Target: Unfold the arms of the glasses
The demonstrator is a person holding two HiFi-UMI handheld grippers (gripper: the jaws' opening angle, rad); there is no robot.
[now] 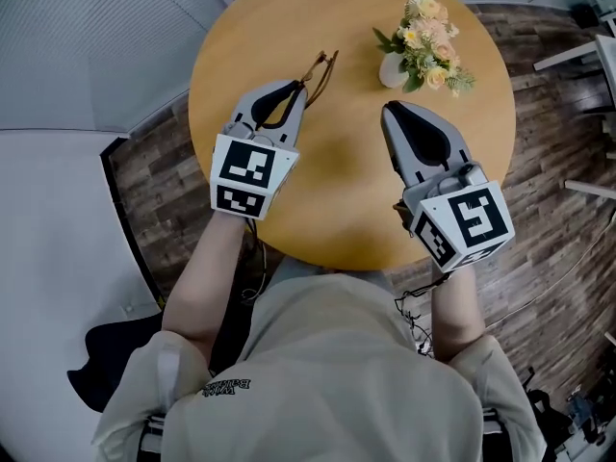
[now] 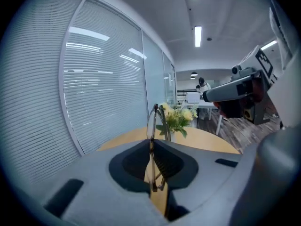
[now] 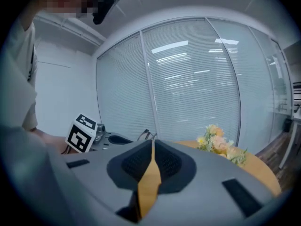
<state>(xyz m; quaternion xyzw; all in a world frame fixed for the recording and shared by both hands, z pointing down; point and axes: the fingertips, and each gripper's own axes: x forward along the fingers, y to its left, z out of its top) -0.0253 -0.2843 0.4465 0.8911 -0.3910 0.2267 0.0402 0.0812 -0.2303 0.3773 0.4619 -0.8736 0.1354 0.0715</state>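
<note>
Thin dark-rimmed glasses [image 1: 322, 71] stick out past the tips of my left gripper [image 1: 301, 86], just above the round wooden table [image 1: 346, 191] at its far left. In the left gripper view the glasses [image 2: 151, 126] stand on edge, pinched between the closed jaws of the left gripper [image 2: 153, 144], with the arm ends lying back in the jaw throat. My right gripper [image 1: 388, 111] hovers over the table's middle right, shut and empty, about a hand's width from the glasses. In the right gripper view its own jaws [image 3: 152, 143] meet, and the glasses [image 3: 145, 135] show to the left beyond them.
A white vase of pale flowers [image 1: 424, 40] stands at the table's far right, close beyond the right gripper. Glass walls with blinds [image 2: 103, 84] curve round the far left. Wooden floor [image 1: 553, 258] and white furniture [image 1: 577, 56] lie to the right.
</note>
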